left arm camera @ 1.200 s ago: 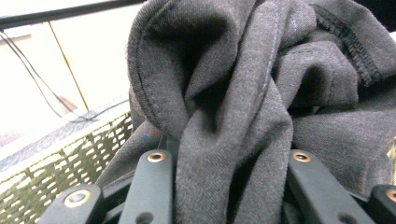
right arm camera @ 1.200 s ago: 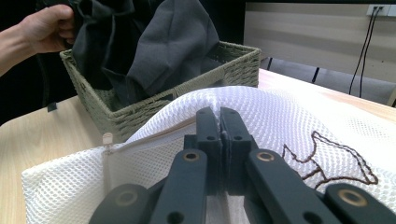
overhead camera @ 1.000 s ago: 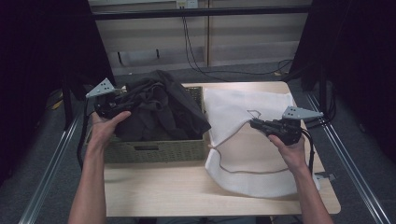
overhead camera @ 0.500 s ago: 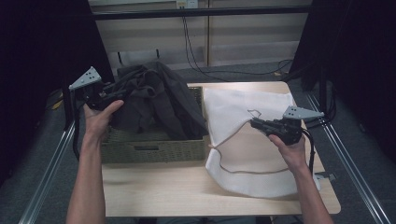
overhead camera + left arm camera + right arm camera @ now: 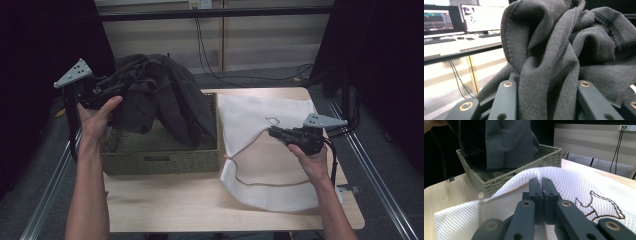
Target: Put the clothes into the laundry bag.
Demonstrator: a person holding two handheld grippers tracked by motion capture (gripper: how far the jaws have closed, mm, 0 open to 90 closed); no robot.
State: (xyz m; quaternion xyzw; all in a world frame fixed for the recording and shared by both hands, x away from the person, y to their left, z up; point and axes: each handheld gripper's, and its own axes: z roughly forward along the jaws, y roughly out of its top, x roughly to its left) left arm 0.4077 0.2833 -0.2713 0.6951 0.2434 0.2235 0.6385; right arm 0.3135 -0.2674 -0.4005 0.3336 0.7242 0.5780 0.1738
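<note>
High view: the left gripper (image 5: 107,90) held a dark grey garment (image 5: 160,100) bunched above the woven basket (image 5: 160,162) at the desk's left edge; the right gripper (image 5: 274,132) pinched a white mesh bag (image 5: 260,115) on the right half. Left gripper view: cloth (image 5: 564,50) was clamped between the jaws. Right gripper view: the jaws were closed on a fold of mesh (image 5: 579,182), with the basket (image 5: 529,172) beyond.

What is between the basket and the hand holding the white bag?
The white mesh bag itself lies there, spread on the table right beside the basket, up to the right gripper. The high view shows this.
</note>
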